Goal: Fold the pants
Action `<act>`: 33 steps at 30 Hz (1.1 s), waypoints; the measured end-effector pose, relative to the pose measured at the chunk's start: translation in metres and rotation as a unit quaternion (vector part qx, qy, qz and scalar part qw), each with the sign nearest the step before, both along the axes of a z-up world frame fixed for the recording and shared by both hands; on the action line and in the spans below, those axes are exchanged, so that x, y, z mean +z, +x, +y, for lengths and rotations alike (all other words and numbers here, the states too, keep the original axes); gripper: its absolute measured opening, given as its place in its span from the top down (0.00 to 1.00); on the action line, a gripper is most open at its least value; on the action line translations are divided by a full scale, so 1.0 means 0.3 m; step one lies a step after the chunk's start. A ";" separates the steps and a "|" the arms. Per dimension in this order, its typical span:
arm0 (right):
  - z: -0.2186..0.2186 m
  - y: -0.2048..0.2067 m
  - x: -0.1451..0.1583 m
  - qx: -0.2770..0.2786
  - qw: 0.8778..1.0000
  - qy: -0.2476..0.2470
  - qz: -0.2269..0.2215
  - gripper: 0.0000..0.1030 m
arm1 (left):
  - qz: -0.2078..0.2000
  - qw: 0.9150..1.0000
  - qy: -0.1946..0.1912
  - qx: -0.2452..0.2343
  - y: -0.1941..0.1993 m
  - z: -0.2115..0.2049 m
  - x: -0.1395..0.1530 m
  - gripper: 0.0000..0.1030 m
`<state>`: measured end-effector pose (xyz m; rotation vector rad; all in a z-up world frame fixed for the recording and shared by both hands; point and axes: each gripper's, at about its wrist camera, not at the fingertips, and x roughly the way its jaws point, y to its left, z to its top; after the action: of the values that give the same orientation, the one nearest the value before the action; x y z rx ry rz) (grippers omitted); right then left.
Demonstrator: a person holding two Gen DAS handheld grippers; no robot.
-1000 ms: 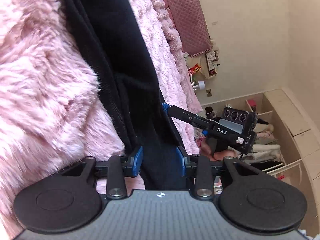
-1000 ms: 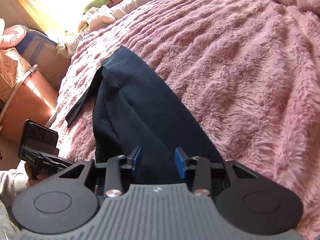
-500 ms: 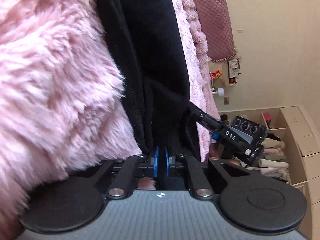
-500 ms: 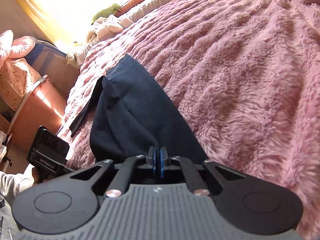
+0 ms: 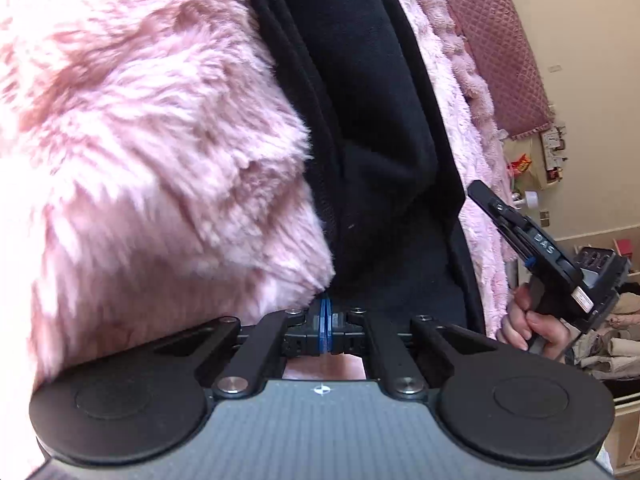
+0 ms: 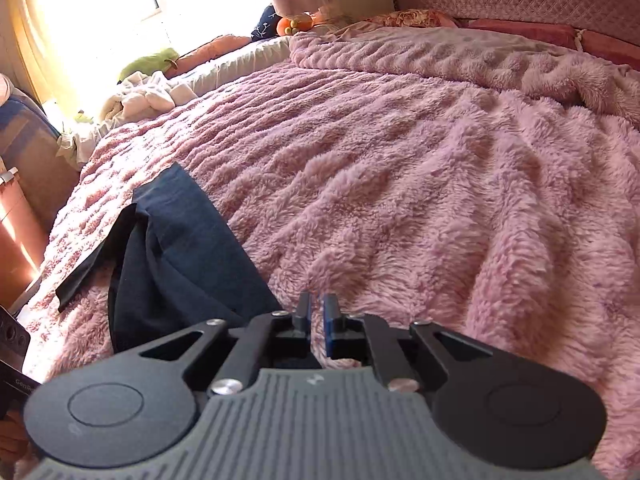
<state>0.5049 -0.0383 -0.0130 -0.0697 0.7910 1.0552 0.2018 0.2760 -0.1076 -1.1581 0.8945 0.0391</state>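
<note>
- Left wrist view: left gripper (image 5: 325, 318) pinched closed on the black pants (image 5: 372, 128), which lie on the pink bed (image 5: 140, 140).
- Right gripper (image 6: 317, 316) nearly closed; whether it holds cloth is unclear.

A bed (image 6: 400, 160) covered by a shaggy pink blanket (image 6: 440, 208) carries everything. Dark pants (image 6: 188, 264) lie directly on the blanket, stretched out ahead and to the left of the right gripper's fingers (image 6: 330, 316); one flap is spread flat on the pile further left. Far beyond the fingers, at the bed's far edge, lie a heap of white cloth (image 6: 140, 100), a green soft thing (image 6: 148, 62) and pink pillows (image 6: 408, 18).
</note>
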 end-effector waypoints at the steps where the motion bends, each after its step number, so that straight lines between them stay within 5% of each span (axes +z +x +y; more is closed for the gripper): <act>1: -0.031 -0.017 0.023 -0.005 1.000 -0.003 -0.002 0.95 | 0.001 1.000 -0.010 0.006 -0.020 0.010 0.004 0.94; 5: -0.148 -0.107 0.104 -0.006 1.000 0.012 -0.022 0.95 | -0.071 0.996 -0.050 -0.022 -0.019 0.024 0.045 0.94; 7: -0.217 -0.178 0.131 -0.022 0.999 0.012 -0.021 0.96 | -0.110 0.990 -0.052 -0.077 0.025 0.000 0.063 0.93; 14: -0.323 -0.492 0.055 -0.052 0.999 -0.014 0.007 0.96 | -0.177 0.962 0.068 -0.195 0.089 -0.159 0.114 0.88; 18: -0.310 -0.637 -0.035 -0.039 0.998 -0.012 0.048 0.96 | -0.206 0.955 0.075 -0.200 0.061 -0.184 0.159 0.88; 20: -0.295 -0.673 -0.087 -0.036 0.995 -0.029 0.092 0.96 | -0.189 0.958 0.091 -0.194 0.083 -0.187 0.157 0.82; 22: -0.298 -0.683 -0.100 -0.039 0.993 -0.030 0.107 0.96 | -0.104 0.966 0.103 -0.211 0.131 -0.198 0.105 0.95; 25: -0.340 -0.637 -0.072 -0.075 0.994 -0.001 0.084 0.97 | -0.071 0.979 0.045 -0.188 0.116 -0.147 0.052 0.95; 28: -0.366 -0.505 -0.083 -0.145 0.985 -0.007 0.096 0.97 | -0.057 0.978 0.056 -0.194 0.107 -0.149 0.066 0.94; 31: -0.376 -0.355 -0.142 -0.186 0.966 0.011 0.180 1.00 | -0.058 0.974 0.090 -0.198 0.091 -0.178 0.078 0.95; 33: -0.366 -0.304 -0.131 -0.206 0.965 0.035 0.161 1.00 | -0.060 0.971 0.109 -0.206 0.091 -0.192 0.091 0.95</act>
<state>0.4136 -0.1480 -0.0523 0.3223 1.0089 0.7033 0.2291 0.2183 -0.0803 -0.7459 0.9809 -0.2627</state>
